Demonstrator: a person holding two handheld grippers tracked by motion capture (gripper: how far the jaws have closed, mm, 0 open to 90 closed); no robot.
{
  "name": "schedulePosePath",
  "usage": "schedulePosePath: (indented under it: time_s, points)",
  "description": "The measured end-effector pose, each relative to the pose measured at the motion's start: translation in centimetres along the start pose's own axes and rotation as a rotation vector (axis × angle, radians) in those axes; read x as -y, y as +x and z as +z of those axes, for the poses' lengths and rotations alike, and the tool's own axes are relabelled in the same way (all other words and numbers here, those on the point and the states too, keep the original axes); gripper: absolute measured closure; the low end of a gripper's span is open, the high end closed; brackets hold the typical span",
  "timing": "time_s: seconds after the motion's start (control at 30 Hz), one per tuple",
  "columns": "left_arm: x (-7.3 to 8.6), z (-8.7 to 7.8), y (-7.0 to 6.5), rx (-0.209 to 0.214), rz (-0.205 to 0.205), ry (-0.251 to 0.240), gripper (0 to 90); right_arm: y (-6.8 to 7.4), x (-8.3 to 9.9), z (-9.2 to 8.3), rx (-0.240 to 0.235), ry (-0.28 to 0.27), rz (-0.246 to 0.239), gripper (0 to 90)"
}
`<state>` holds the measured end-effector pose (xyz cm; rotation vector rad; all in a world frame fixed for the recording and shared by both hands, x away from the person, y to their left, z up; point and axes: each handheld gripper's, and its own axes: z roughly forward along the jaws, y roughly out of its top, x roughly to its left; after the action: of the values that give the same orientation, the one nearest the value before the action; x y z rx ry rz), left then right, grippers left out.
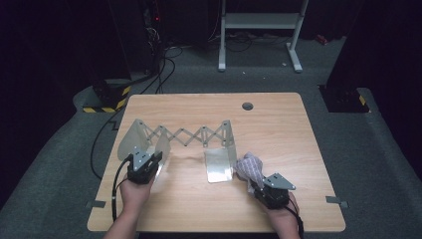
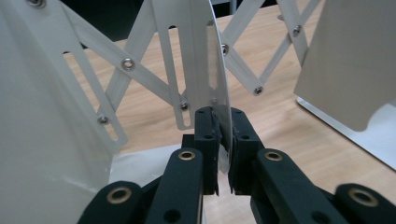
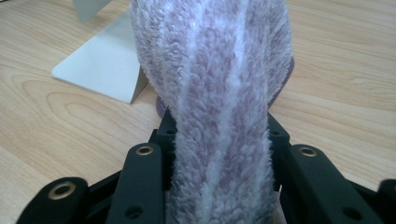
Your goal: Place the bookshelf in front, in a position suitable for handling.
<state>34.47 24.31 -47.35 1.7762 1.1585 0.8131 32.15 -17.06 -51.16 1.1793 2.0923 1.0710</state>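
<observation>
On the wooden table (image 1: 278, 144) stands an expanding metal scissor-lattice rack (image 1: 186, 135), bearing no readable writing. The left gripper (image 2: 224, 140) pinches one upright plate's edge at its left end. The right gripper (image 3: 219, 140) clamps a fuzzy purple-and-white cloth (image 3: 210, 70) beside the rack's right base.

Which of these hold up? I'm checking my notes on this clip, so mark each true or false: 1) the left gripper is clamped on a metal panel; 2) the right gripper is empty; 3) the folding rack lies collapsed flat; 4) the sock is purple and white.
1) True: the left gripper is shut on a thin panel of the scissor-link rack.
2) False: the right gripper is shut on a fuzzy sock.
3) False: the rack stands stretched out across the wooden table.
4) True: the sock shows purple pile with white stripes.
</observation>
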Motion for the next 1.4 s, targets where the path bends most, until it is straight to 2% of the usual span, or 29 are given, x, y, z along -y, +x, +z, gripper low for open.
schedulePosePath:
  time_s: [0.1,0.23,0.33,0.43,0.57,0.63,0.7,0.77,0.8,0.83,0.9,0.93,1.03,1.13,1.3,1.4]
  points:
    - [0.6,-0.5,-0.4,0.001,0.001,-0.014,82.5,-0.1,0.0,0.2,0.03,0.0,0.018,62.4]
    - [0.9,-0.1,-0.2,0.002,-0.018,-0.024,81.5,-0.3,-0.3,0.5,0.08,-0.004,0.036,62.4]
    - [0.7,0.2,-0.1,0.019,-0.02,-0.03,80.2,0.0,-0.3,1.1,0.061,0.013,0.031,62.3]
    - [0.8,0.3,-0.1,0.027,-0.015,-0.034,78.4,1.0,-0.5,2.0,0.032,0.039,0.017,62.0]
    - [1.1,0.2,0.4,0.042,-0.021,-0.041,75.7,1.8,-1.6,3.4,0.032,0.086,-0.025,61.4]
    - [1.3,0.1,0.5,0.049,-0.018,-0.043,76.9,1.9,-2.2,3.9,0.026,0.101,-0.014,61.4]
    - [1.3,0.1,0.4,0.05,-0.008,-0.043,79.5,2.1,-2.3,4.2,0.025,0.098,-0.003,61.4]
    - [1.3,0.1,0.4,0.048,-0.005,-0.043,79.6,2.4,-1.9,4.3,0.023,0.072,0.01,61.5]
    - [1.3,0.2,0.4,0.053,-0.008,-0.042,79.5,2.6,-1.7,4.3,0.024,0.067,0.01,61.5]
    - [1.3,0.1,0.4,0.054,-0.003,-0.042,79.2,2.8,-1.7,4.1,0.019,0.074,-0.011,61.4]
    - [1.3,0.1,0.3,0.058,0.0,-0.041,78.4,2.7,-1.8,3.8,0.006,0.069,-0.006,61.4]
    - [1.4,0.1,0.3,0.059,0.001,-0.032,76.4,2.7,-1.7,3.6,-0.005,0.067,0.006,61.3]
    - [2.0,0.2,0.1,0.079,0.002,-0.008,69.0,3.0,-1.4,3.3,-0.02,0.062,0.001,61.2]
    - [2.5,0.2,-0.2,0.091,0.012,0.016,66.2,3.2,-1.5,3.0,-0.037,0.047,0.013,61.1]
    - [2.7,0.1,-0.1,0.106,0.013,0.009,64.1,3.5,-1.7,2.7,-0.044,0.035,0.016,60.4]
    - [2.7,0.1,-0.1,0.112,0.014,0.007,63.5,3.6,-1.5,3.1,-0.04,0.05,0.014,60.1]
